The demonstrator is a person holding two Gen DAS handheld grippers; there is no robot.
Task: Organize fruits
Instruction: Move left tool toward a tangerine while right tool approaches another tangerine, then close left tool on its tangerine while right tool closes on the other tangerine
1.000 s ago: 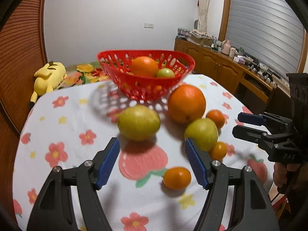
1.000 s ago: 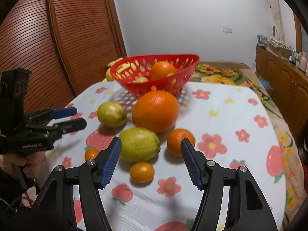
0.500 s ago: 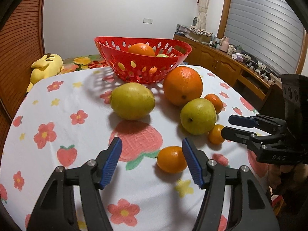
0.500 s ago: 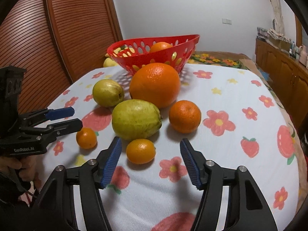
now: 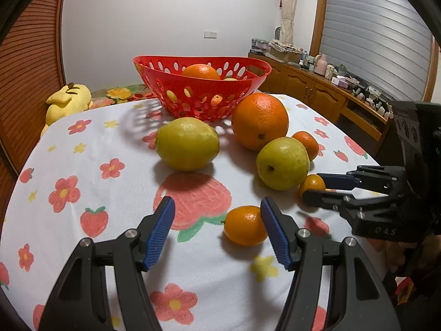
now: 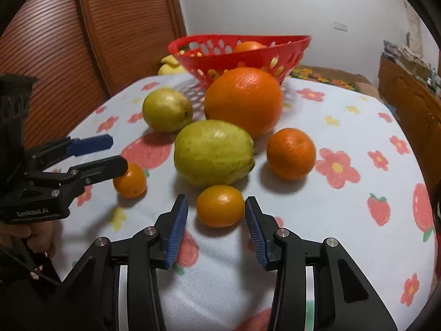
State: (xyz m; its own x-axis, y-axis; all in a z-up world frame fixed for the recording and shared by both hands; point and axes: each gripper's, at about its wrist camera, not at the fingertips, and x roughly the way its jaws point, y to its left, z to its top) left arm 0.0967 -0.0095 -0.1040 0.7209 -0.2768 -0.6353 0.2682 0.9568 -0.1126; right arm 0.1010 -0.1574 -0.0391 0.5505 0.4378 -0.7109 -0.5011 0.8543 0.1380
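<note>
Right gripper [image 6: 217, 230] jaws spread around a kumquat [image 6: 220, 205]; left gripper [image 5: 217, 230] jaws spread beside another kumquat [image 5: 245, 229].

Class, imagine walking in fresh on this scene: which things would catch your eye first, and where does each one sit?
The red basket at the far side of the flowered tablecloth stands out first, with an orange inside. In front of it, the big orange dominates a cluster of loose fruit. Nearest, the open right gripper brackets a small orange fruit, while the open left gripper hovers beside another.
</note>
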